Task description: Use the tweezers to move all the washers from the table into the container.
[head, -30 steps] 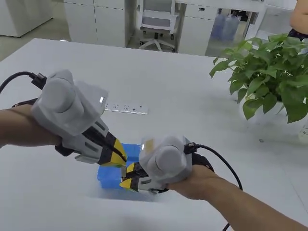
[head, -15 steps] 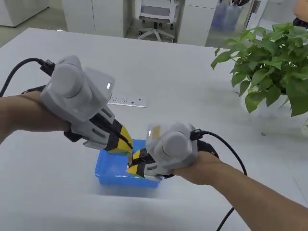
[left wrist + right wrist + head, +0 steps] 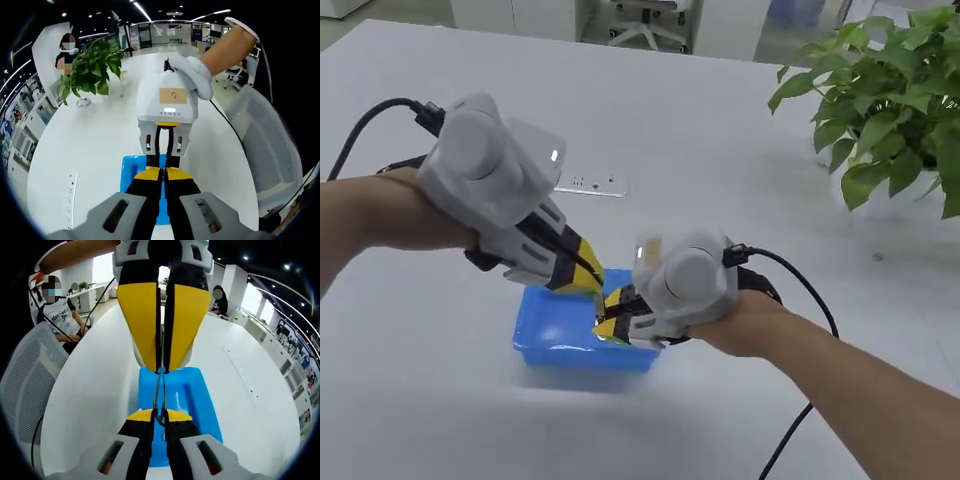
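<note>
A blue container (image 3: pixel 545 345) lies on the white table (image 3: pixel 720 150). Over its right end my two grippers meet tip to tip. The left gripper (image 3: pixel 590 282) slants down from the upper left, with its yellow jaws shut on the thin metal tweezers (image 3: pixel 159 390). From the right, the right gripper (image 3: pixel 605 328) is shut on the tweezers' other end. In the right gripper view the tweezers run from the left gripper (image 3: pixel 161 367) down to the right gripper (image 3: pixel 160 416), above the container (image 3: pixel 187 390). In the left gripper view the left gripper (image 3: pixel 162 174) faces the right gripper (image 3: pixel 163 150). I cannot make out a washer.
A white power strip (image 3: pixel 588 183) lies on the table behind the grippers. A potted green plant (image 3: pixel 890 110) stands at the back right. A black cable (image 3: pixel 800 310) trails from the right gripper. A mesh office chair (image 3: pixel 25 385) stands at the table's edge.
The head camera has tilted down and closer, so more of the blue container shows. Both grippers stay tip to tip over its right end.
</note>
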Tool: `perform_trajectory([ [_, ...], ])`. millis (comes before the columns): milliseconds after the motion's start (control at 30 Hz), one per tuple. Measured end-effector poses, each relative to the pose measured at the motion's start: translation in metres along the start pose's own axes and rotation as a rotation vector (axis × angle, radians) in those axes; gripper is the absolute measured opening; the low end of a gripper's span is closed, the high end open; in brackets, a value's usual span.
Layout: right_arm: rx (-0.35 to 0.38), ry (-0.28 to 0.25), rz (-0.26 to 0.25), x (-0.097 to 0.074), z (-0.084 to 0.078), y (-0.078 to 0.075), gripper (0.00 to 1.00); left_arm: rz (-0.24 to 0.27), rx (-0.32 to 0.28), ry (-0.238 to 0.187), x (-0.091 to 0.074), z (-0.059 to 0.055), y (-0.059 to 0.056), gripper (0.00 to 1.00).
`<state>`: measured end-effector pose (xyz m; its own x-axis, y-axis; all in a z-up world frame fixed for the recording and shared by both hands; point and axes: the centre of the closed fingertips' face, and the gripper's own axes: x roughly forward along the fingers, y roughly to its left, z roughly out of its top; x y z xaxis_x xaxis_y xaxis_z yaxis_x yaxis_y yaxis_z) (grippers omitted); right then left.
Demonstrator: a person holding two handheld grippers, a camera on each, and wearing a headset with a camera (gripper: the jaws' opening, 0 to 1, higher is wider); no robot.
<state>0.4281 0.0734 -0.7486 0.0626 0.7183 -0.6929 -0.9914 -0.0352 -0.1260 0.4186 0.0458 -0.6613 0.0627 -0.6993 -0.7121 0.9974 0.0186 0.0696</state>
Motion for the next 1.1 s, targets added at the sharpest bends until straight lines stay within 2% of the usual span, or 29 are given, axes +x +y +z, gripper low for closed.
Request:
perform_trajectory([
  [467, 0.015, 0.019, 0.017, 0.013, -0.018, -0.011, 0.09, -0.008, -0.026, 0.004, 0.015, -0.016, 0.015, 0.05],
  [733, 0.022, 0.031, 0.028, 0.019, -0.029, -0.014, 0.09, -0.014, -0.036, 0.004, 0.024, -0.023, 0.018, 0.05],
  [1100, 0.025, 0.038, 0.039, 0.026, -0.034, -0.015, 0.09, -0.017, -0.045, 0.006, 0.028, -0.029, 0.021, 0.05],
])
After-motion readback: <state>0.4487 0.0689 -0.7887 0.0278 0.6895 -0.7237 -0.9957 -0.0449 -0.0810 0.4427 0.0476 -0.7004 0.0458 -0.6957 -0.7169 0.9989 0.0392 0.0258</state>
